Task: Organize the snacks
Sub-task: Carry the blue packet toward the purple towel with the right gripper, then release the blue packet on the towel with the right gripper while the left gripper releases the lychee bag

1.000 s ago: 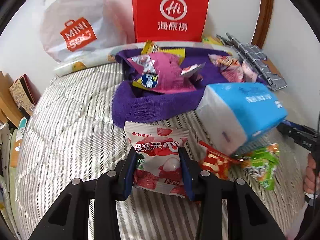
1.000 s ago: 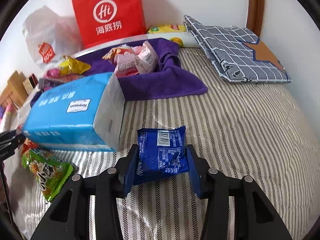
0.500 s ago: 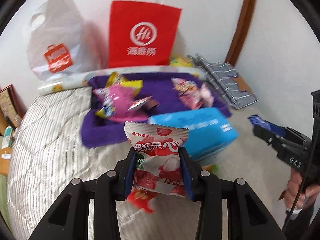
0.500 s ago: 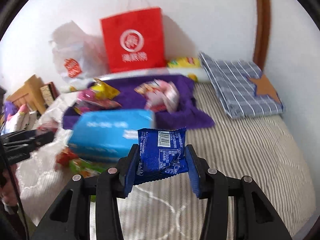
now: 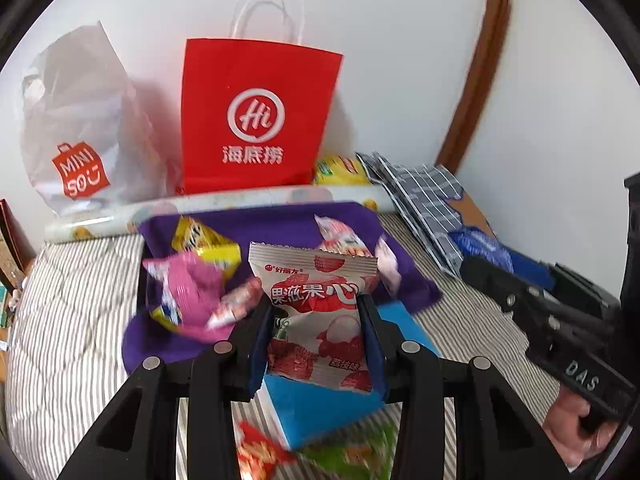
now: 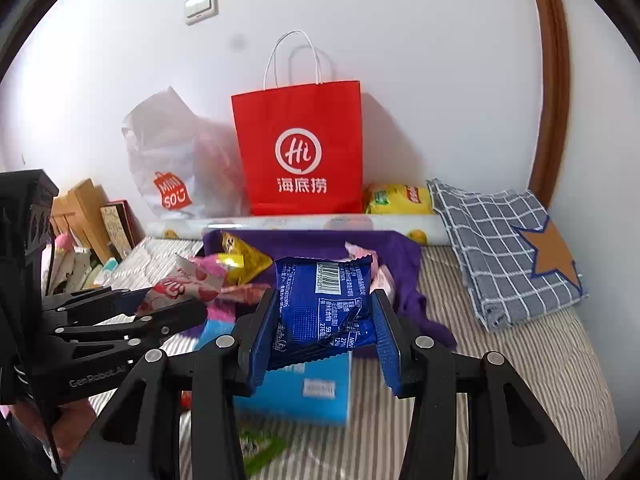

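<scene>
My left gripper (image 5: 316,336) is shut on a red-and-white lychee snack packet (image 5: 316,308) and holds it up above the bed. My right gripper (image 6: 326,324) is shut on a blue snack packet (image 6: 324,300), also lifted. The right gripper shows at the right of the left wrist view (image 5: 560,320); the left gripper shows at the left of the right wrist view (image 6: 160,312). A purple cloth (image 5: 272,220) on the bed holds several snack packets, pink (image 5: 188,288) and yellow (image 5: 200,240). A red paper bag (image 5: 256,116) stands upright against the wall behind it.
A blue tissue pack (image 5: 320,404) lies on the striped bed below the grippers. Red (image 5: 256,456) and green (image 5: 352,456) packets lie in front of it. A white Miniso bag (image 5: 80,128) leans left of the red bag. A checked cloth (image 6: 504,248) lies at the right.
Both grippers have risen and drawn back with their packets, then come closer together. The view now takes in the whole red bag and its handles.
</scene>
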